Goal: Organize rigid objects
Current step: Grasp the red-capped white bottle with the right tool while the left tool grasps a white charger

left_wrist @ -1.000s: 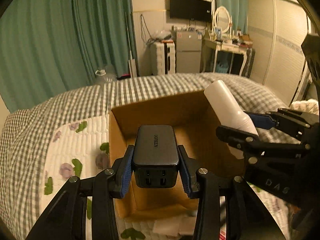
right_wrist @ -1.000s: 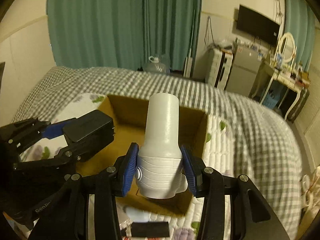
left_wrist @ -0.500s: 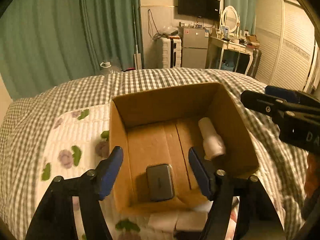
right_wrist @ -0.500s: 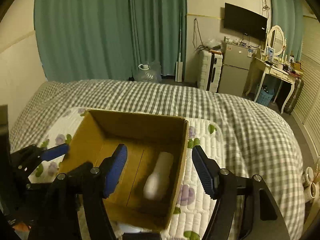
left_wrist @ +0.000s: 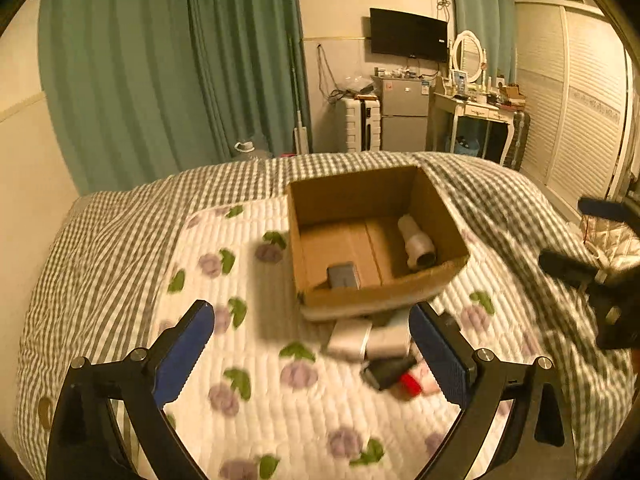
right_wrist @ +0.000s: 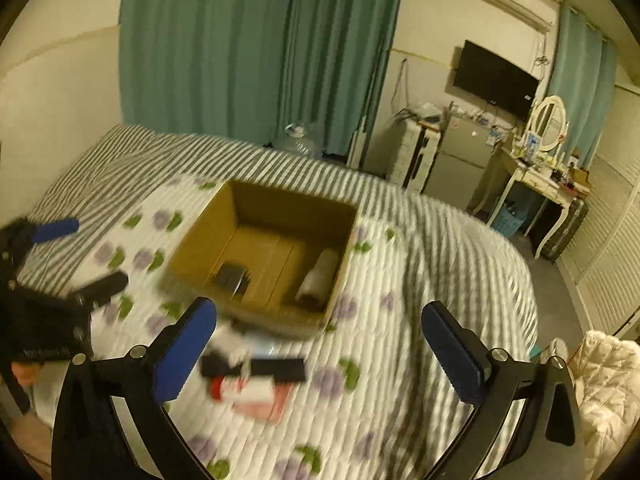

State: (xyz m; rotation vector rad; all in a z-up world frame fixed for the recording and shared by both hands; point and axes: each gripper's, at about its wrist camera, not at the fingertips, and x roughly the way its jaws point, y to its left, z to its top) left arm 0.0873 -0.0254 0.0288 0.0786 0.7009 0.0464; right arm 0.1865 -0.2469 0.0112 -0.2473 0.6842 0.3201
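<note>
The left gripper (left_wrist: 310, 350) has its blue fingers (left_wrist: 182, 354) opening to nearly their widest with nothing between them, and the right gripper (right_wrist: 318, 350) is likewise opening to its full spread and holds nothing. A second ago each was clamped on an object above the cardboard box (left_wrist: 436, 208); both objects now lie inside it, and both hands have pulled back and up, so the box sits farther off in each view. In the left wrist view the dark charger (left_wrist: 342, 275) lies on the box floor at about 7 o'clock, and the white bottle (left_wrist: 416, 242) lies on its side at about 3 o'clock, against the right wall. That reads as two items stowed, with the next pick probably coming from the loose pile (left_wrist: 380, 354) on the quilted bed (left_wrist: 224, 364), just in front of the box's near wall at 6 o'clock. That pile is badly blurred: a pale block, a black piece and something red show, but what they are cannot be told. The box's near wall hides the bottle's lower end, and the right gripper appears only partly at 3 o'clock in the left view.
</note>
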